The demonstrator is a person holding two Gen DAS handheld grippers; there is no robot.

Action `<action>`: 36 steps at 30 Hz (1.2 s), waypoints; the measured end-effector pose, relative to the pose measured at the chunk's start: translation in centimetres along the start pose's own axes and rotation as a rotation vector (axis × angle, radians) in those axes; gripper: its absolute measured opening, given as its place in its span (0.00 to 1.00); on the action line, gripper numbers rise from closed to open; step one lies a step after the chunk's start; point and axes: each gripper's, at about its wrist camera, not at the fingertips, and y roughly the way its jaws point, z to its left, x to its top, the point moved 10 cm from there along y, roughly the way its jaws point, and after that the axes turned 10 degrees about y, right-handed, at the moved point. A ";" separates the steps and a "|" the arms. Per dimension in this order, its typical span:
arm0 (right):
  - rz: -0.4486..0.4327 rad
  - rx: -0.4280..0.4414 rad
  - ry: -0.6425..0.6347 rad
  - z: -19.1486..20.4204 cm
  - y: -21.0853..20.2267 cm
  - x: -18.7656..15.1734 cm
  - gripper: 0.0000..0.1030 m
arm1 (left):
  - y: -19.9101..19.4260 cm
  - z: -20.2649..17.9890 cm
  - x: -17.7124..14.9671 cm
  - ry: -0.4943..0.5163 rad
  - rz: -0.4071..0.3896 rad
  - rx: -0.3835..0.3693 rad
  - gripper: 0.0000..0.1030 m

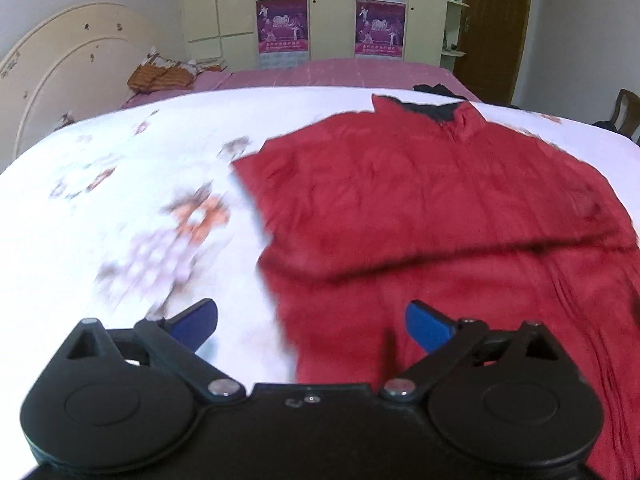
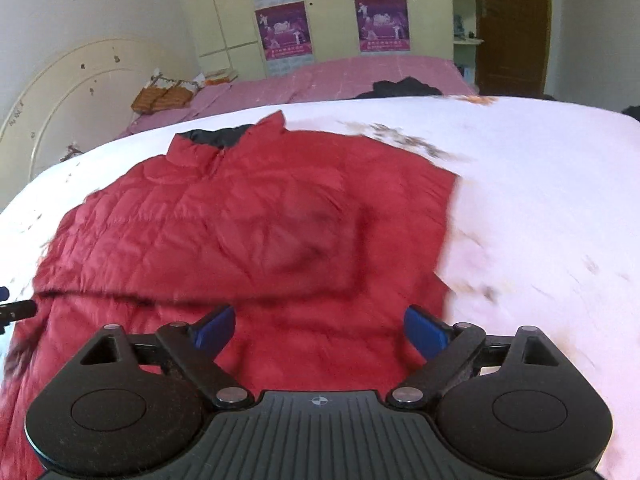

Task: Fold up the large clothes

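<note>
Red jacket [image 2: 240,232], motion-blurred, hem cut off

The left tongs [image 1: 311,325] have a matte black body with two round discs at the sides, black link arms pinned by silver screw heads, and blue pads [image 1: 428,326] on the fingers. The right tongs [image 2: 319,330] are built the same, with blue pads [image 2: 424,334], but their centre plate is ribbed grey and carries a small round cross mark.
</note>
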 end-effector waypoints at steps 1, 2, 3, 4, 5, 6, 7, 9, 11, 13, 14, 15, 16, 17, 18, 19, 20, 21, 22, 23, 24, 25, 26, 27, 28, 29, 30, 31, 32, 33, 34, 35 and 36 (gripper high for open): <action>0.008 0.004 0.013 -0.9 -1.0 -0.8 0.83 | -0.8 0.2 -0.9 -0.004 0.005 -0.002 0.94; 0.025 0.007 0.025 -1.7 -2.0 -1.8 0.69 | -1.6 0.3 -1.9 -0.007 0.011 -0.003 0.92; 0.039 0.005 0.038 -2.6 -2.9 -2.7 0.63 | -2.4 0.4 -3.1 -0.015 0.021 -0.007 0.88; 0.046 0.005 0.057 -3.5 -3.7 -3.6 0.63 | -3.1 0.4 -4.2 -0.026 0.032 -0.017 0.85; 0.051 0.013 0.079 -4.3 -4.8 -4.3 0.63 | -3.7 0.4 -5.2 -0.036 0.044 -0.031 0.81; 0.056 0.022 0.100 -5.0 -5.7 -5.1 0.63 | -4.4 0.5 -6.4 -0.045 0.057 -0.043 0.77; 0.058 0.030 0.117 -5.7 -6.7 -5.8 0.63 | -5.1 0.5 -7.5 -0.053 0.067 -0.053 0.75; 0.072 0.050 0.154 -6.9 -8.4 -7.7 0.63 | -6.2 0.6 -9.2 -0.075 0.074 -0.059 0.71; 0.096 0.082 0.195 -7.7 -9.7 -9.2 0.63 | -7.5 0.8 -10.7 -0.115 0.067 -0.074 0.69; 0.124 0.121 0.246 -8.6 -10.9 -10.9 0.63 | -8.9 0.9 -12.1 -0.166 0.058 -0.120 0.67; 0.138 0.148 0.270 -8.7 -11.3 -11.8 0.62 | -9.6 0.7 -12.8 -0.192 0.050 -0.155 0.64; 0.145 0.172 0.283 -8.8 -12.0 -12.7 0.56 | -10.2 0.5 -13.5 -0.220 0.045 -0.195 0.60; 0.148 0.182 0.284 -9.0 -12.7 -13.2 0.52 | -10.6 0.4 -14.1 -0.250 0.041 -0.227 0.58; 0.153 0.199 0.293 -9.0 -13.3 -13.8 0.49 | -11.0 0.3 -14.7 -0.280 0.034 -0.251 0.56; 0.159 0.224 0.311 -9.1 -13.7 -14.2 0.48 | -11.4 0.3 -15.2 -0.316 0.019 -0.277 0.52; 0.168 0.256 0.335 -9.1 -14.2 -14.7 0.47 | -11.7 0.4 -15.5 -0.358 0.003 -0.308 0.49; 0.181 0.288 0.363 -9.1 -14.5 -15.2 0.45 | -11.8 0.4 -15.8 -0.402 -0.008 -0.344 0.44; 0.202 0.335 0.405 -9.2 -14.7 -15.6 0.44 | -12.0 0.4 -16.2 -0.449 -0.016 -0.385 0.42; 0.220 0.381 0.450 -9.2 -14.8 -15.9 0.44 | -12.1 0.3 -16.5 -0.488 -0.025 -0.428 0.42; 0.228 0.407 0.479 -9.3 -14.8 -16.1 0.43 | -12.2 0.2 -16.7 -0.519 -0.033 -0.461 0.41; 0.235 0.425 0.500 -9.4 -14.9 -16.4 0.39 | -12.3 0.0 -16.8 -0.538 -0.037 -0.471 0.40; 0.246 0.438 0.522 -9.5 -14.7 -16.6 0.35 | -12.3 0.0 -17.0 -0.562 -0.042 -0.481 0.40; 0.255 0.447 0.546 -9.6 -14.6 -16.7 0.27 | -12.2 0.0 -17.1 -0.585 -0.046 -0.488 0.38; 0.262 0.456 0.568 -9.7 -14.5 -16.9 0.20 | -12.0 0.1 -17.2 -0.610 -0.049 -0.492 0.33; 0.264 0.468 0.583 -9.8 -14.4 -17.0 0.17 | -11.7 0.0 -17.1 -0.626 -0.053 -0.496 0.28; 0.263 0.471 0.586 -9.8 -14.5 -16.9 0.14 | -11.6 0.0 -17.0 -0.630 -0.057 -0.496 0.13; 0.258 0.475 0.582 -9.7 -14.7 -16.7 0.12 | -11.6 -0.1 -16.7 -0.633 -0.070 -0.491 0.11; 0.250 0.482 0.576 -9.6 -15.0 -16.4 0.11 | -11.9 0.0 -16.3 -0.635 -0.089 -0.485 0.10; 0.238 0.488 0.567 -9.5 -15.4 -16.1 0.10 | -12.4 0.0 -15.8 -0.637 -0.113 -0.479 0.09; 0.223 0.495 0.554 -9.3 -15.9 -15.5 0.09 | -13.0 0.1 -15.1 -0.638 -0.144 -0.478 0.08; 0.203 0.505 0.543 -9.1 -16.4 -14.6 0.09 | -13.9 0.2 -14.2 -0.635 -0.181 -0.477 0.08; 0.182 0.514 0.537 -9.0 -16.8 -13.5 0.08 | -14.5 0.3 -13.4 -0.632 -0.209 -0.472 0.08; 0.162 0.521 0.527 -8.9 -17.1 -12.6 0.07 | -15.0 0.5 -12.6 -0.624 -0.226 -0.466 0.08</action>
